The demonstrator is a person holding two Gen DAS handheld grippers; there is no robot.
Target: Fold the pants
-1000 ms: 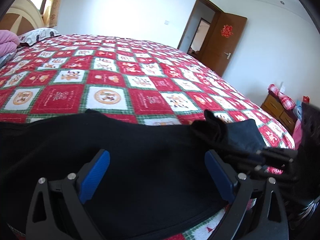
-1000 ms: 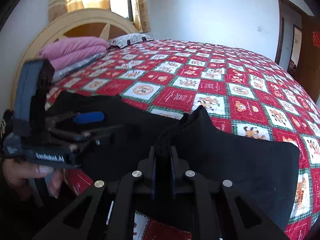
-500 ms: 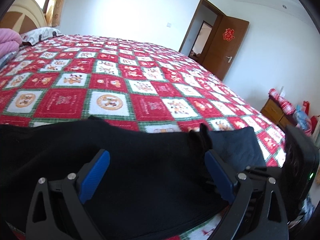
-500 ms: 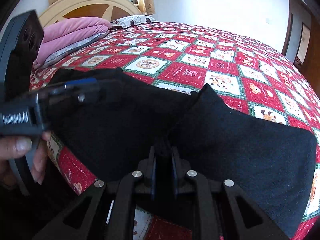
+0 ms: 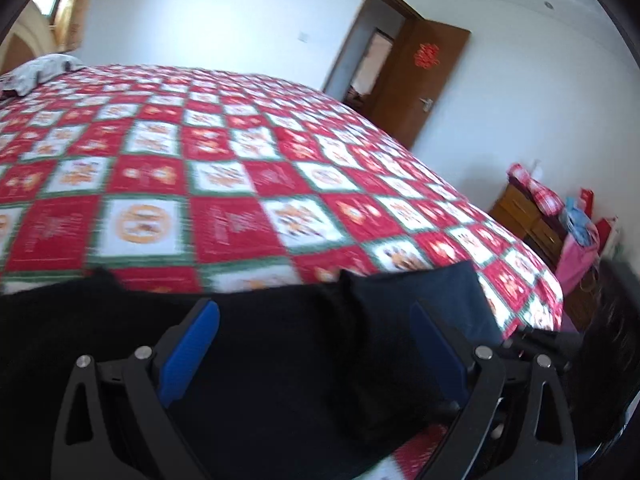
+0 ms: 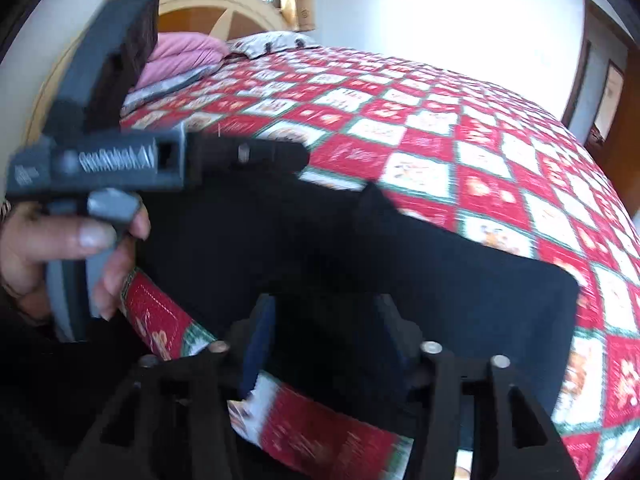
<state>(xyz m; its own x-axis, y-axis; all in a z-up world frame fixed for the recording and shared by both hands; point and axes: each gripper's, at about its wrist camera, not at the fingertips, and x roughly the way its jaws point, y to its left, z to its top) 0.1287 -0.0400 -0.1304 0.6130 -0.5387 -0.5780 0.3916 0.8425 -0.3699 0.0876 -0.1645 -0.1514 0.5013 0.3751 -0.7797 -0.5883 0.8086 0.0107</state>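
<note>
- Just below and ahead of the right gripper (image 6: 326, 334): jaws opening, letting go of the black pants (image 6: 420, 276).
- Beside it, left gripper (image 5: 316, 344) spread wide, empty over the same cloth.
- Farther out: pants stretched sideways along the quilt (image 5: 224, 184) edge, both grippers equally near.

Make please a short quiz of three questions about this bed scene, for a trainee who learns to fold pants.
1. True or false: the left hand-held gripper is clamped on the black pants.
2. On what do the pants lie? A) wooden floor B) red and white checked bedspread C) chair
3. Fill in: the right hand-held gripper has its jaws ____ now, with the pants' cloth below and between them.

Key:
1. False; its blue pads stand wide apart above the cloth.
2. B
3. opening
</note>
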